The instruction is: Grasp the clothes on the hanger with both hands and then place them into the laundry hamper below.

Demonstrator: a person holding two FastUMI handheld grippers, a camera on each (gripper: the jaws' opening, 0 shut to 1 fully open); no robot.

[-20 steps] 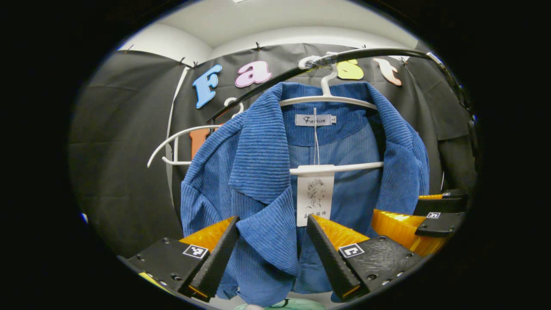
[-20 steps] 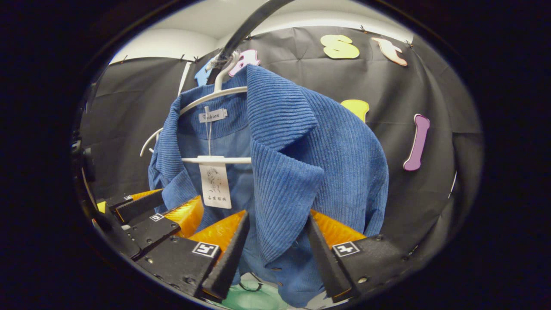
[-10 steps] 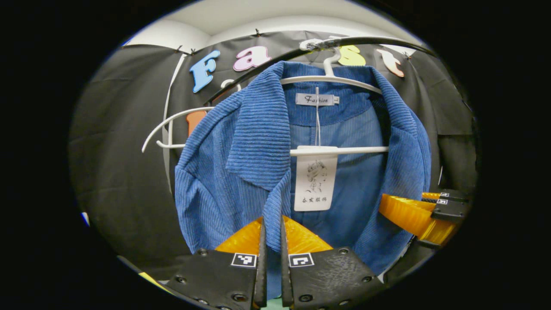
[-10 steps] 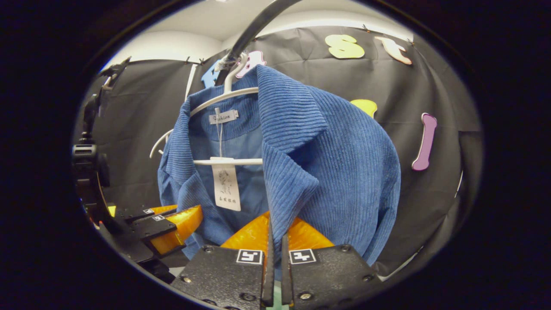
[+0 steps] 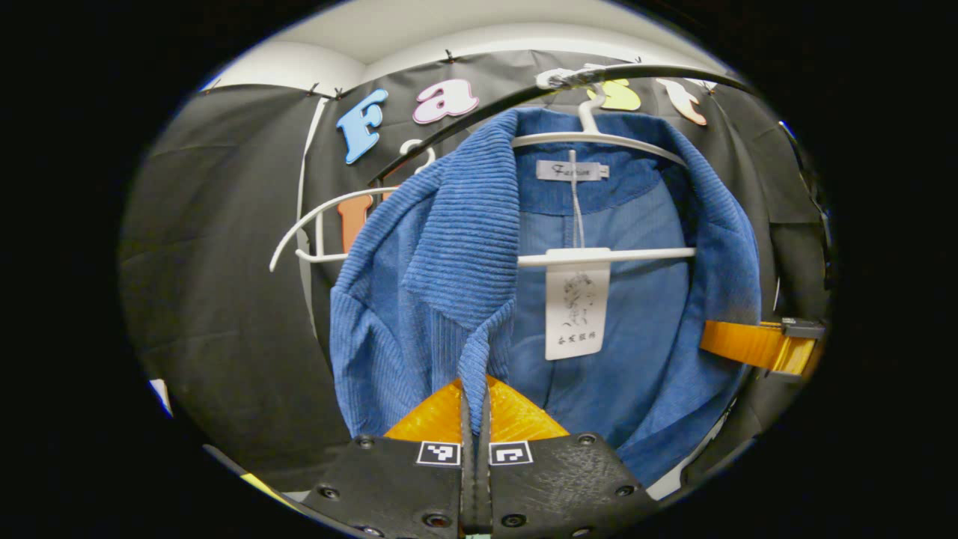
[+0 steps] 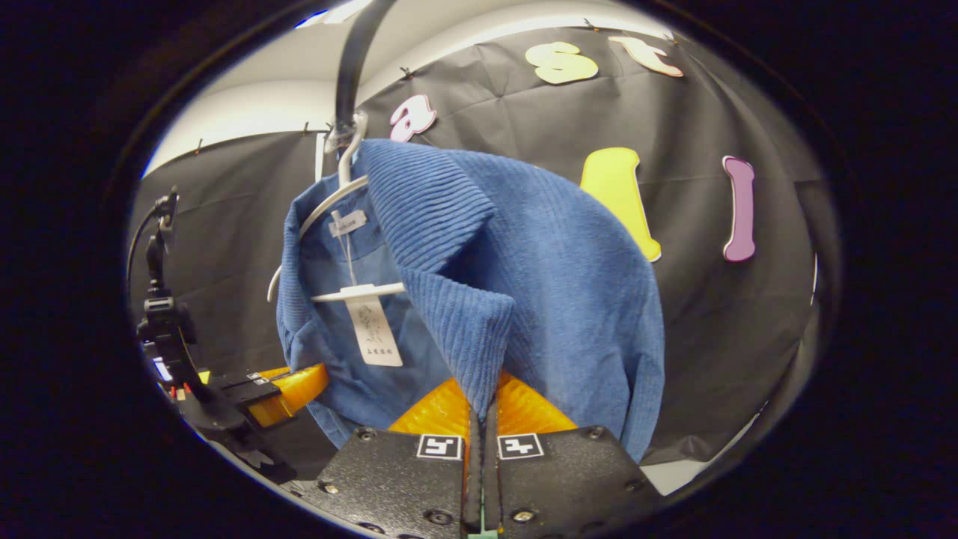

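In the left gripper view, the left gripper [image 5: 475,419] sits at the bottom with its jaws pressed together on the front edge of a blue corduroy jacket [image 5: 441,299]; the pinched fabric is the lower tip of one lapel, rising straight up out of the jaws. Just beyond and to the right of the jaws hangs a white paper tag [image 5: 575,313], dangling on a thread from the crossbar of a white hanger [image 5: 606,256]. Off to the far right of the jaws, an orange finger of the right gripper [image 5: 756,346] reaches in against the jacket's other front edge. Above the jaws, the hanger's hook loops over a dark rail [image 5: 658,71]. To the upper left, a second white hanger [image 5: 314,224] hangs bare on the same rail, with the black cloth wall [image 5: 217,247] behind everything.

In the right gripper view, the right gripper [image 6: 480,427] likewise has its jaws clamped on the jacket [image 6: 554,284], here on the tip of the opposite lapel, which stands directly above the jaws. To the left of the jaws hang the paper tag [image 6: 373,329] and the hanger's crossbar [image 6: 359,292]. Lower left, the left gripper [image 6: 281,383] shows its orange finger at the jacket's far edge. The jacket hangs on its hanger from the rail [image 6: 352,67] above.
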